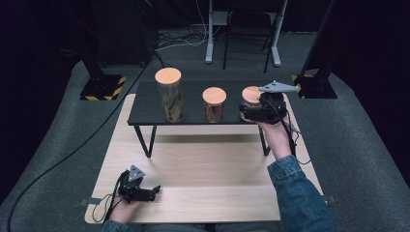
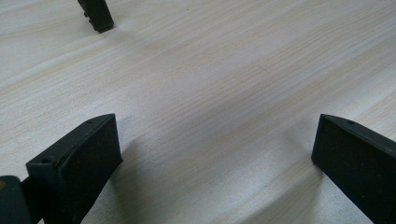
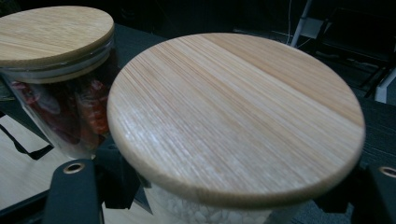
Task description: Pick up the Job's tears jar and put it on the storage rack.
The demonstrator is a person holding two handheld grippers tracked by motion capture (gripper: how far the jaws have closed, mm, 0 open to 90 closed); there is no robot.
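Fingers, right gripper (image 1: pixel 251 112): clamping the short jar (image 3: pixel 233 140) under its wooden lid, on the black shelf (image 1: pixel 193 89).
Fingers, left gripper (image 1: pixel 147 192): standing wide apart, holding nothing, resting on the tabletop (image 1: pixel 208 164).
Neighbouring jar (image 3: pixel 60 88): sitting just beside.

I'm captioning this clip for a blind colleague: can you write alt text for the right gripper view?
The right gripper is shut on a short glass jar of white contents, whose round wooden lid sits close to the camera. Behind it to the left stands a second wooden-lidded jar with red contents, on a dark shelf.
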